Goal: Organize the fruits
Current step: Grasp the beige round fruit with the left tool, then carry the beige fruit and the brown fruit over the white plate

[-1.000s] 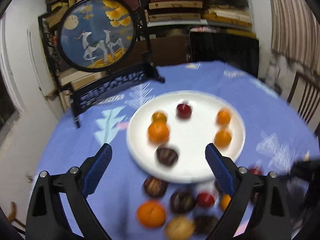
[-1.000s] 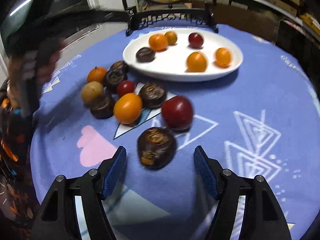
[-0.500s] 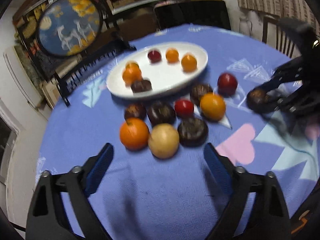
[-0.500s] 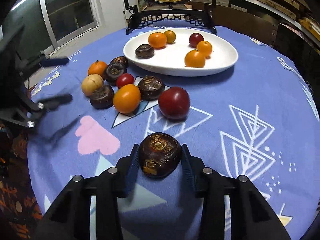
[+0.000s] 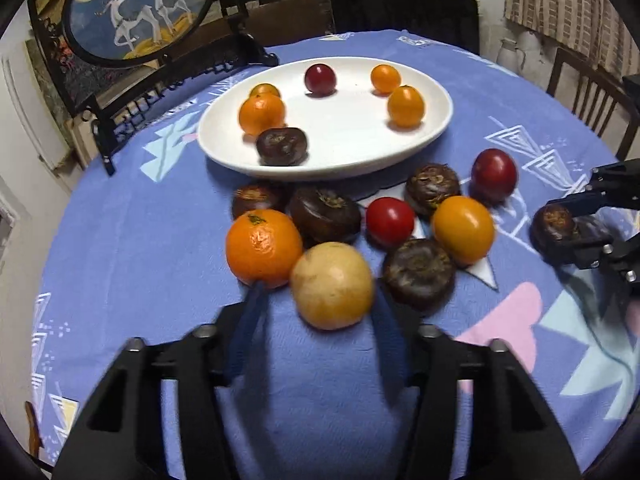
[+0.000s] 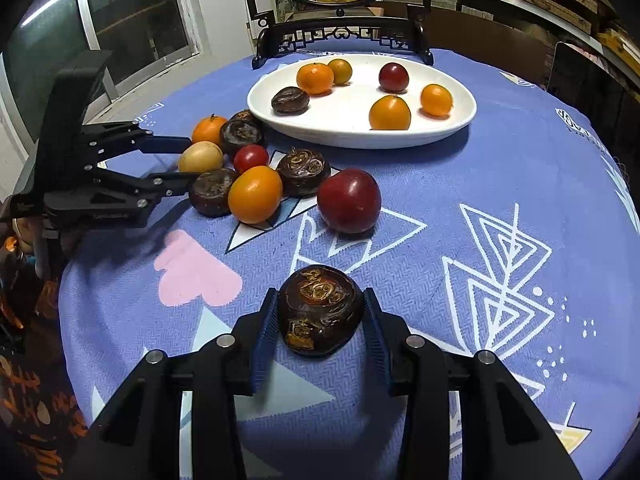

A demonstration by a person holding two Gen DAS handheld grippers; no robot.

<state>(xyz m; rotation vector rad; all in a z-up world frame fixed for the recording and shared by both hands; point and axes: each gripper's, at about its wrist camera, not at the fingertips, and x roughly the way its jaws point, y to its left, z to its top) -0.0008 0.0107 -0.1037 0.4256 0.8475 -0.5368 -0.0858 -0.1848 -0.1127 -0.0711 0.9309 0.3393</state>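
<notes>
Blue pads of left gripper just closing around tan round fruit at lower centre, wide apart a second ago. Right gripper clamped on dark brown fruit, lower centre, previously loose. White plate upper centre.

Round deer screen, patterned tablecloth

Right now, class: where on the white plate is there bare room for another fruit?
The white plate is bare across its middle and front, between the dark fruit and the orange fruit. Its back-left, by the mandarin, is crowded.
</notes>
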